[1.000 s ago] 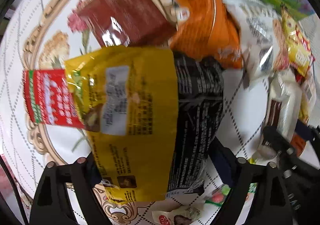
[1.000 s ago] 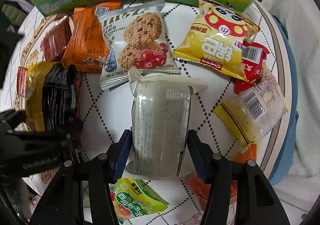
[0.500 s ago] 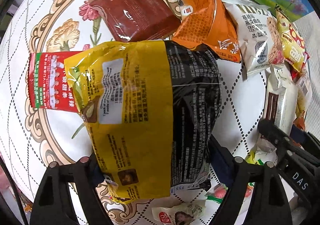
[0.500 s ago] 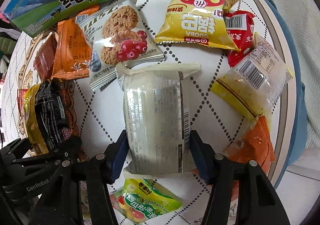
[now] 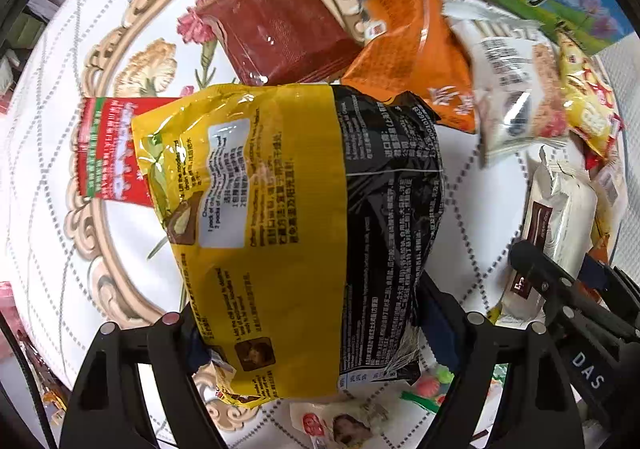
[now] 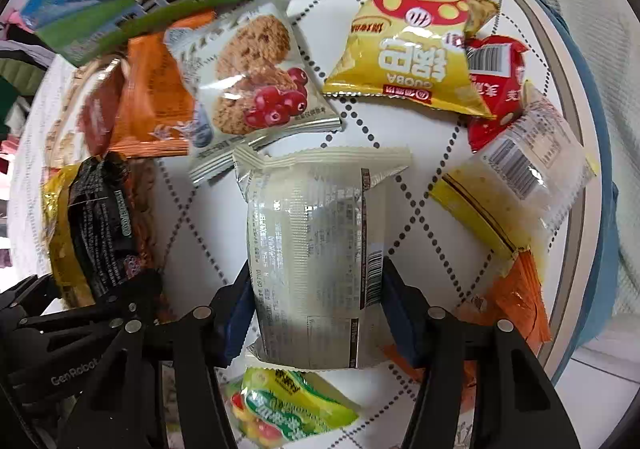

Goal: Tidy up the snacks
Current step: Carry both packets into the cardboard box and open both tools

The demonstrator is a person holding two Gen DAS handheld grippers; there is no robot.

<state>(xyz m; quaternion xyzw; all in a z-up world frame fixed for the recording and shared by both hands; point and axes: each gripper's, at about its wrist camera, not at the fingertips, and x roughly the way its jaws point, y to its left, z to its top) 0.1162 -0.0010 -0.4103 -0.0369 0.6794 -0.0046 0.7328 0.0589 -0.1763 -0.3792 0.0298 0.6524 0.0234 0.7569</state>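
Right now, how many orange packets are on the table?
2 that I can see: one orange packet lies at the far left by the cookie packet, another at the right edge under the pale yellow packet. More may be hidden.

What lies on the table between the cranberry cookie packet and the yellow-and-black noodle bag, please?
In the right wrist view, an orange packet lies between the cranberry cookie packet and the yellow-and-black noodle bag, overlapped by the cookie packet.

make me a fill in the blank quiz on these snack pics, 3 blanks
1. The left gripper has the yellow and ____ packet between its pads.
2. The right gripper is shut on a ____ wrapper.
3. The cookie packet pictures oat cookies and red ____.

Missing words: black; silver; berries
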